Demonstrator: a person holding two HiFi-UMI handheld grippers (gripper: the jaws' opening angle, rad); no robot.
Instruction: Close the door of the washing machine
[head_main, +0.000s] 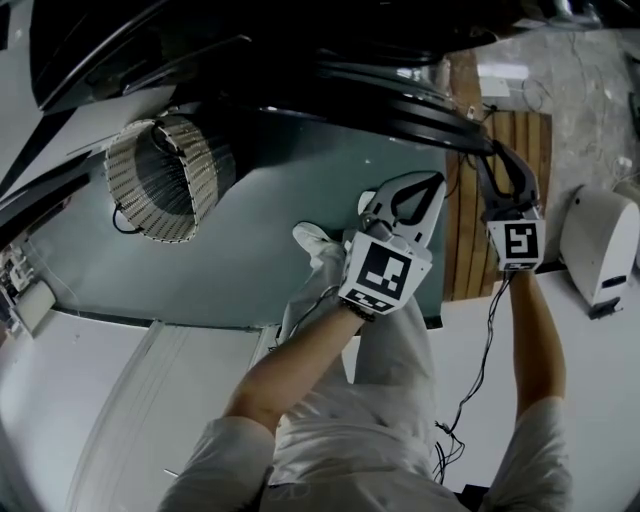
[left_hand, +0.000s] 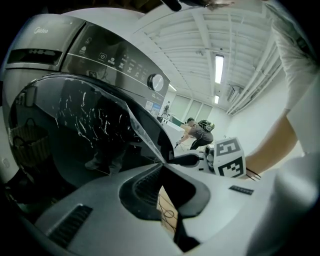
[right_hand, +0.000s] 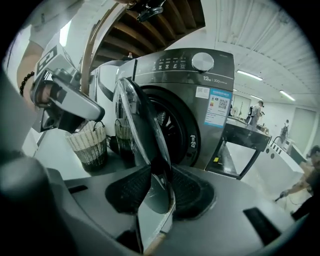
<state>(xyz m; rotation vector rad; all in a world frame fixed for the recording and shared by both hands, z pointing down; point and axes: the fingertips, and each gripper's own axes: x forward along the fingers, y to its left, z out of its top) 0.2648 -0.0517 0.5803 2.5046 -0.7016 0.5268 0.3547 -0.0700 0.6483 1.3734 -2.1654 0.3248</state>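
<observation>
One washing machine (right_hand: 200, 90), one basket (head_main: 128, 185), two grippers (head_main: 437, 182) (head_main: 492, 152).

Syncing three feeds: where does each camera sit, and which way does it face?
Head view: on the head, steeply down on door, basket; forearms, legs show.
Left gripper view: on left gripper, along shut jaws toward the door; right forearm shows.
Right gripper view: on right gripper, toward washing machine, door edge between jaws; left wrist shows.
All three share the door.
</observation>
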